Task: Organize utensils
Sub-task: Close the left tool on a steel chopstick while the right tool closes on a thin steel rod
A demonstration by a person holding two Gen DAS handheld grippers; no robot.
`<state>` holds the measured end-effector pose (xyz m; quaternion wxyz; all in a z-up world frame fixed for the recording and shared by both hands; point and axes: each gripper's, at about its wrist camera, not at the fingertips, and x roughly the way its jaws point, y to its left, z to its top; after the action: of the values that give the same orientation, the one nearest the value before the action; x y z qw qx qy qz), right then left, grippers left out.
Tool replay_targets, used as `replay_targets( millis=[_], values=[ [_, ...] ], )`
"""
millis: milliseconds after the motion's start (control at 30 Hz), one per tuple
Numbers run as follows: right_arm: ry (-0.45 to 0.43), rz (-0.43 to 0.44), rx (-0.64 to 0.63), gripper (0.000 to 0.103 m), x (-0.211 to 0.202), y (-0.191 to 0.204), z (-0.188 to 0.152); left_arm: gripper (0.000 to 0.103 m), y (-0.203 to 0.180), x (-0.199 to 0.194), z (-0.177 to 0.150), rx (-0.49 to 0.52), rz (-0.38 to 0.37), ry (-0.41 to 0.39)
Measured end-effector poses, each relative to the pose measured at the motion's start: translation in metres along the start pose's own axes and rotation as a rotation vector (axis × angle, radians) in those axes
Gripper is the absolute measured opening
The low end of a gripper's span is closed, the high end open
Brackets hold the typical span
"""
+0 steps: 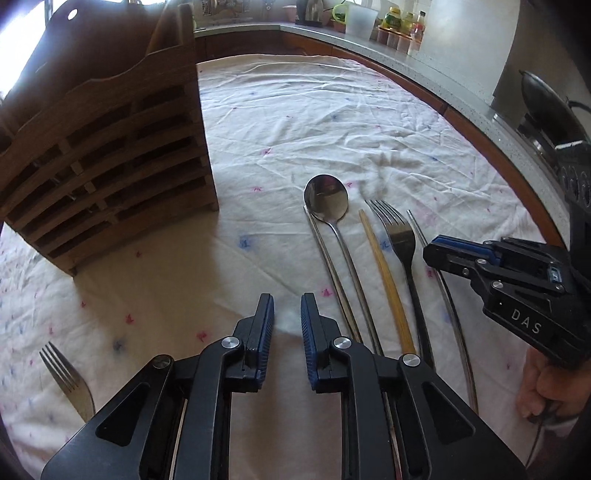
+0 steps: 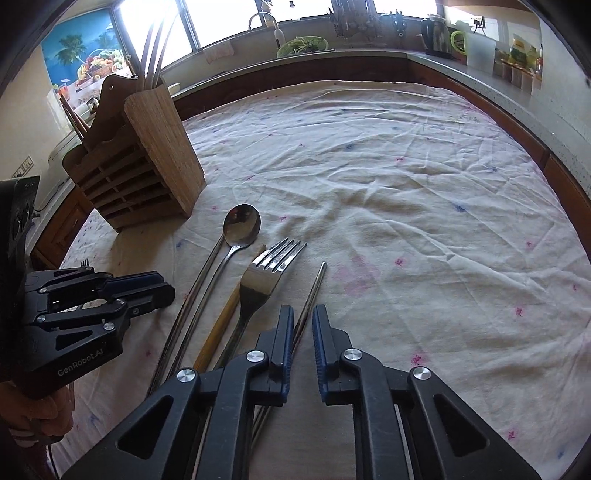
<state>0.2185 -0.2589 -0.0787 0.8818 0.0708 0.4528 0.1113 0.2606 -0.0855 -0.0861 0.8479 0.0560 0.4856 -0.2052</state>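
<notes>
Beside the fork [image 2: 264,275], the right tool [image 2: 303,325] hangs spread over a steel chopstick [image 2: 314,291], gripping nothing; the left tool [image 1: 287,317] is likewise parted, empty. Straddle that chopstick squarely, clear of the fork, before closing. Beyond the spoon [image 2: 242,223] stands the wooden holder [image 2: 147,166].

Lighting: daylight from windows [image 2: 221,22], blown out white. Wooden holder [image 1: 107,155] backlit, dark, shadow thrown on tablecloth [image 1: 295,122] toward the near edge. Focus sharp centrally. Strong fisheye curvature, black vignette at picture corners.
</notes>
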Motion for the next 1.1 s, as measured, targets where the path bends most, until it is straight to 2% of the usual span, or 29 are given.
replay_targets(
  millis=[133,233,300,400,500,633,800,1100],
  values=[
    [-0.006,0.012,0.009,0.016,0.0,0.0,0.001,0.014,0.006,-0.001,0.008,-0.06,-0.055,-0.012],
    [-0.007,-0.002,0.002,0.013,0.005,0.001,0.006,0.015,-0.001,0.004,0.021,-0.055,-0.07,-0.014],
    [-0.004,-0.008,-0.001,0.008,0.008,-0.001,0.009,0.015,-0.006,0.011,0.029,-0.042,-0.069,-0.005],
    [-0.001,0.004,0.005,0.008,0.009,-0.006,0.011,0.015,-0.01,0.028,0.039,-0.031,-0.061,0.023],
    [0.002,0.007,-0.001,0.008,0.009,-0.007,0.011,0.012,-0.014,0.032,0.043,-0.003,-0.033,0.017],
    [0.007,0.019,-0.002,0.008,0.008,-0.009,0.01,0.009,-0.012,0.023,0.03,0.033,-0.027,0.031],
    [0.002,0.036,0.006,0.012,0.01,-0.01,0.013,0.01,-0.001,0.02,0.03,-0.013,-0.017,0.062],
    [-0.007,-0.038,-0.072,0.013,0.017,0.006,0.017,0.009,-0.018,0.027,0.035,0.057,0.062,0.016]
  ],
)
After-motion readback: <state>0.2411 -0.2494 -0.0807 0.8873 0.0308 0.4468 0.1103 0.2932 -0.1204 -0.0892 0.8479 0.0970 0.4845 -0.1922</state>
